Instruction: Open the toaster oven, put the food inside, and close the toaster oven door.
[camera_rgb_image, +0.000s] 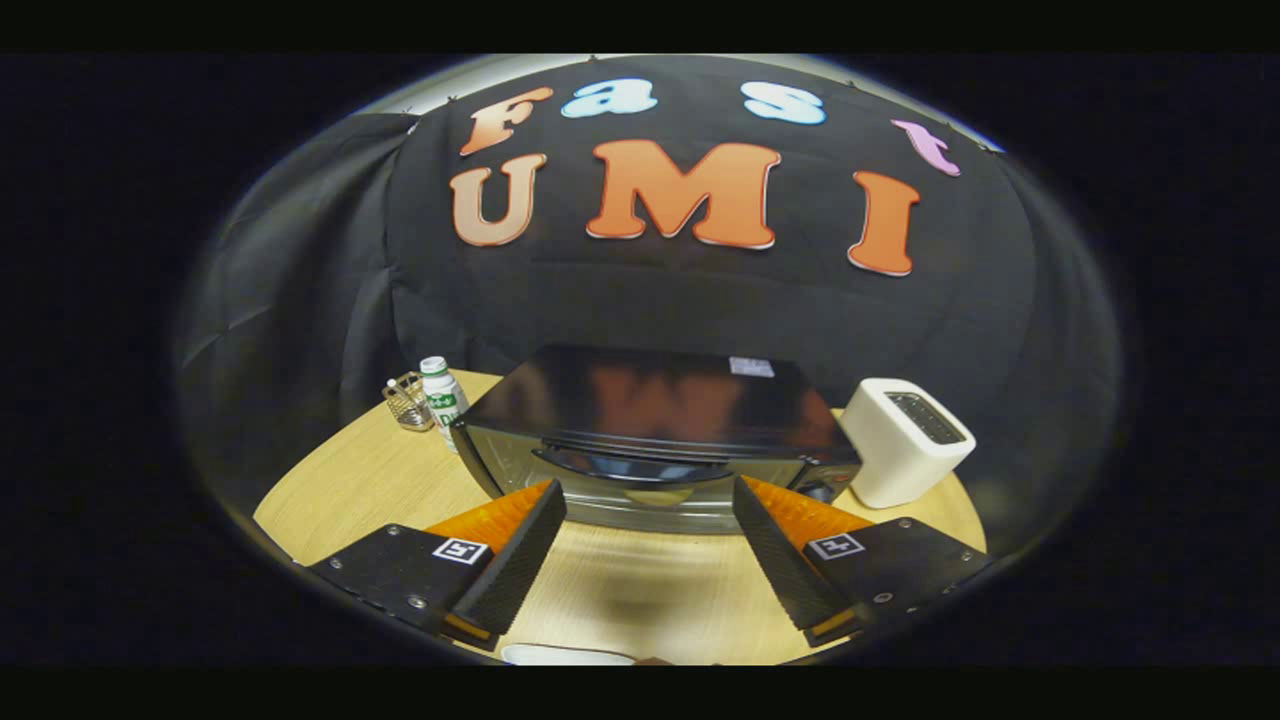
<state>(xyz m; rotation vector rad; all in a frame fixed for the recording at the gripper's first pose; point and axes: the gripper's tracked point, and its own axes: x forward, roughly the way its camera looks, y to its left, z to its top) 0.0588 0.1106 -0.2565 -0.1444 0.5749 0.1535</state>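
Note:
A black toaster oven (650, 405) with a shiny top stands on the round wooden table (350, 480), just ahead of my fingers. Its glass door (640, 495) is closed, and the dark curved handle (635, 465) runs along the door's upper edge. My gripper (650, 500) is open, its two fingers spread wide with nothing between them; their tips sit level with the lower part of the door, a little short of it. A white plate rim (565, 655) shows below, behind the fingers, and what it holds is hidden.
A white pop-up toaster (905, 440) stands to the right of the oven. Left of the oven are a small white bottle with a green label (442, 395) and a little wire holder (407, 400). Black cloth closes off the back.

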